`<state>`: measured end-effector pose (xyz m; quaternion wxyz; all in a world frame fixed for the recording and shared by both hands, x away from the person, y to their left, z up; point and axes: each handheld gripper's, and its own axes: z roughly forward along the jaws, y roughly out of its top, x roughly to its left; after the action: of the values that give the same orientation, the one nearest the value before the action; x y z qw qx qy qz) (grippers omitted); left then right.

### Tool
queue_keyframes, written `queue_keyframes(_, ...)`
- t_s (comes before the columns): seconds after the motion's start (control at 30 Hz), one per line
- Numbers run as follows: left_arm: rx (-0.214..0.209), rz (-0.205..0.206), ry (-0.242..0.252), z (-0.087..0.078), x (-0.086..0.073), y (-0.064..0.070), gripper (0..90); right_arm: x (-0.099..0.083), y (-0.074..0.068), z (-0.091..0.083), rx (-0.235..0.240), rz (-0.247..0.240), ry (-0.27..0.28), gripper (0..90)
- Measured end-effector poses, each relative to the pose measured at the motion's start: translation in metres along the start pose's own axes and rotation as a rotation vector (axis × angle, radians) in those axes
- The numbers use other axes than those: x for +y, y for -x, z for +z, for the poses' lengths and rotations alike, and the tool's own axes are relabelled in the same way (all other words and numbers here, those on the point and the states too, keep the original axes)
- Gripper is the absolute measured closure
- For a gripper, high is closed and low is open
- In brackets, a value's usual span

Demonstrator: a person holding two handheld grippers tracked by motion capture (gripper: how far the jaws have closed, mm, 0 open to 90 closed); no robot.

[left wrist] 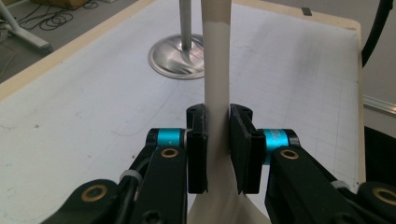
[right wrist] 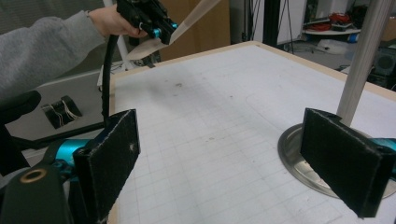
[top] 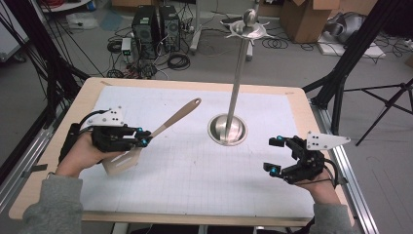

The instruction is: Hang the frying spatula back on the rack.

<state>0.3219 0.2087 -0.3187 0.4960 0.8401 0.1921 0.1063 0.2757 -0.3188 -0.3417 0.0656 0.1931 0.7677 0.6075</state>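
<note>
At the table's nine o'clock side the left gripper (top: 143, 138) pinches the neck of a beige spatula (top: 160, 128) (handle aimed toward one o'clock, blade by the hand), lifted above the white gridded mat (top: 195, 165), while the right gripper (top: 273, 155) at four o'clock holds its jaws spread wide beside the steel stand (top: 228, 129).

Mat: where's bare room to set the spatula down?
Bare mat lies between the left gripper holding the spatula and the open right gripper; also the far-left corner. Tighter near the stand's base.
</note>
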Motion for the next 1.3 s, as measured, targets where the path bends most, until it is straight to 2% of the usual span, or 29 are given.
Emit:
queue_keyframes(0.13,0.013,-0.007,0.009,-0.005,0.008,-0.003,77.1,0.0,0.0,-0.001,0.0,0.003,-0.002,11.5)
queue_keyframes(0.3,0.014,0.007,0.012,-0.009,0.014,-0.006,77.2,0.0,0.0,-0.001,0.0,0.0,0.004,11.5)
queue_keyframes(0.57,0.002,0.007,0.016,-0.01,0.022,-0.01,77.1,0.0,0.0,-0.002,0.002,-0.003,0.01,11.5)
queue_keyframes(0.6,-0.001,0.016,0.011,-0.01,0.023,-0.011,77.1,0.0,0.0,-0.003,0.002,-0.001,0.009,11.4)
queue_keyframes(0.97,0.01,0.01,0.019,-0.01,0.04,-0.012,77.1,0.0,-0.001,-0.005,-0.002,-0.004,0.02,11.5)
queue_keyframes(1.13,-0.003,-0.02,0.079,-0.011,0.046,-0.014,77.2,0.0,-0.002,-0.005,0.001,-0.005,0.017,11.5)
queue_keyframes(1.3,-0.002,-0.016,0.078,-0.012,0.051,-0.016,77.2,0.001,-0.002,-0.006,0.005,-0.003,0.022,11.4)
